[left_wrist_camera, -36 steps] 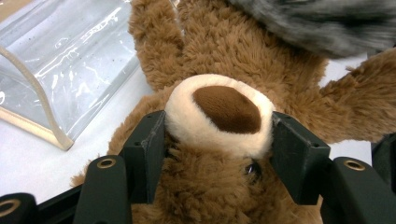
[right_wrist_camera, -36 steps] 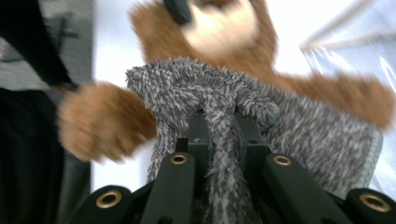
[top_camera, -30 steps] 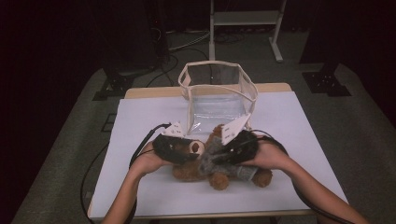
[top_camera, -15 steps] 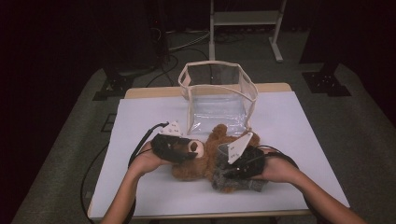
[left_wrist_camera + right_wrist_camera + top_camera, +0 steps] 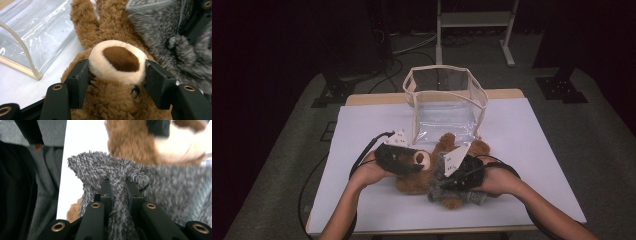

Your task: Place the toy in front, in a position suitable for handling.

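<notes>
Teddy bear (image 5: 422, 172) lay mid-table, 6 o'clock of clear bag (image 5: 447, 102) — muzzle (image 5: 117, 61) clamped by left gripper (image 5: 116, 80), close-up in its view; grey garment (image 5: 117, 182) pinched tight by right gripper (image 5: 118, 195), forearms angled inward.

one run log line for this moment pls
left gripper: shut on teddy bear muzzle | right gripper: shut on grey knit garment | clear bag: open, upright behind bear | table

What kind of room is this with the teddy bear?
Probably a recording studio or lab, not a home. A white table stands on grey carpet with dark surroundings, cables run across the floor, and black stand feet sit beside the table.
</notes>
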### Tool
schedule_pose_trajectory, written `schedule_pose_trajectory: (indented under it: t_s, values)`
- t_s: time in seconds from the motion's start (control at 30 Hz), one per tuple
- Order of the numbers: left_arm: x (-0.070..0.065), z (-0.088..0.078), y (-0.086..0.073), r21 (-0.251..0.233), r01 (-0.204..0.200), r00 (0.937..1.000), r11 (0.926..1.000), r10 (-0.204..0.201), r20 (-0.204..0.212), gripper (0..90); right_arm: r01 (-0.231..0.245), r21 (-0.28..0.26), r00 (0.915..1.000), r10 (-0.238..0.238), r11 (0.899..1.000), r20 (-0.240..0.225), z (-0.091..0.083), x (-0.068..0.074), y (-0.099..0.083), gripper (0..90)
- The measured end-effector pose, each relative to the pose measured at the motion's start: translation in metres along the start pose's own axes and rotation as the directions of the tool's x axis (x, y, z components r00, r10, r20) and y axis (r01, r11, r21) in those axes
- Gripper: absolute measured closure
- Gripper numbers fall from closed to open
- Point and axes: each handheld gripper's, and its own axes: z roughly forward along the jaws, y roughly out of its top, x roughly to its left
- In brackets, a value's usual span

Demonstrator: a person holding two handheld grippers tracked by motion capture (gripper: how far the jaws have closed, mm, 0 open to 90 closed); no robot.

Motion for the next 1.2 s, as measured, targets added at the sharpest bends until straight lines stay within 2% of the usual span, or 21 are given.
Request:
schedule_pose_trajectory:
  t_s: [0.07, 0.17, 0.3, 0.4, 0.43, 0.47, 0.57, 0.6, 0.63, 0.77, 0.9, 0.97, 1.07, 1.17, 1.2]
  values:
    - [0.0, 0.0, -0.001, -0.008, -0.002, 1.0, 1.0, 0.002, 0.004, 39.9, -0.022, 0.012, 0.9998, 0.022, 1.0, 0.005, -0.003, 0.002, -0.013, 78.8]
    - [0.0, 0.0, -0.002, -0.016, 0.001, 1.0, 0.9999, -0.001, 0.003, 40.0, -0.067, -0.009, 0.9976, 0.068, 0.998, 0.014, -0.017, 0.003, -0.032, 78.8]
    - [-0.002, 0.0, -0.003, -0.013, 0.006, 1.0, 0.9999, -0.006, 0.002, 39.9, -0.129, -0.029, 0.9904, 0.13, 0.991, 0.047, -0.039, 0.006, -0.058, 78.8]
    - [-0.002, 0.0, -0.003, -0.014, 0.002, 1.0, 0.9999, -0.002, 0.002, 39.8, -0.18, -0.053, 0.981, 0.183, 0.982, 0.065, -0.053, 0.008, -0.078, 78.8]
    - [-0.002, 0.0, -0.003, -0.015, 0.0, 1.0, 0.9999, 0.0, 0.002, 39.8, -0.18, -0.053, 0.981, 0.183, 0.982, 0.065, -0.053, 0.008, -0.078, 78.8]
    - [-0.001, 0.0, -0.003, -0.014, 0.001, 1.0, 0.9999, -0.001, 0.004, 39.7, -0.21, -0.07, 0.9734, 0.215, 0.975, 0.08, -0.062, 0.008, -0.092, 78.7]
    - [-0.002, -0.001, -0.003, -0.012, -0.005, 1.0, 0.9999, 0.005, 0.006, 39.7, -0.251, -0.092, 0.961, 0.259, 0.964, 0.096, -0.072, 0.008, -0.107, 78.7]
    - [-0.002, -0.001, -0.003, -0.012, -0.005, 1.0, 0.9999, 0.005, 0.006, 39.6, -0.251, -0.092, 0.961, 0.259, 0.964, 0.096, -0.072, 0.008, -0.107, 78.7]
    - [-0.002, -0.001, -0.003, -0.012, -0.011, 0.9999, 0.9999, 0.011, 0.007, 39.5, -0.275, -0.135, 0.9539, 0.288, 0.952, 0.084, -0.079, 0.007, -0.112, 78.7]
    - [-0.004, -0.001, -0.003, -0.005, -0.021, 0.9997, 0.9998, 0.021, 0.01, 39.4, -0.271, -0.187, 0.9511, 0.293, 0.944, 0.098, -0.092, 0.003, -0.108, 78.7]
    - [-0.008, -0.001, -0.003, 0.0, -0.037, 0.9992, 0.9993, 0.037, 0.013, 39.2, -0.248, -0.241, 0.9561, 0.277, 0.938, 0.096, -0.097, -0.011, -0.088, 78.7]
    - [-0.008, -0.001, -0.003, -0.002, -0.04, 0.9991, 0.9992, 0.04, 0.015, 39.1, -0.246, -0.25, 0.9571, 0.275, 0.936, 0.09, -0.096, -0.014, -0.084, 78.7]
    - [-0.011, -0.002, -0.006, 0.001, -0.049, 0.9985, 0.9988, 0.049, 0.026, 39.0, -0.227, -0.269, 0.9656, 0.252, 0.936, 0.063, -0.083, -0.027, -0.065, 78.7]
    - [-0.012, -0.003, -0.007, 0.001, -0.052, 0.9982, 0.9986, 0.052, 0.029, 39.0, -0.219, -0.246, 0.9701, 0.238, 0.944, 0.048, -0.07, -0.028, -0.062, 78.7]
    - [-0.012, -0.003, -0.007, -0.001, -0.051, 0.9983, 0.9987, 0.051, 0.028, 39.0, -0.227, -0.243, 0.9692, 0.243, 0.943, 0.038, -0.066, -0.027, -0.064, 78.6]
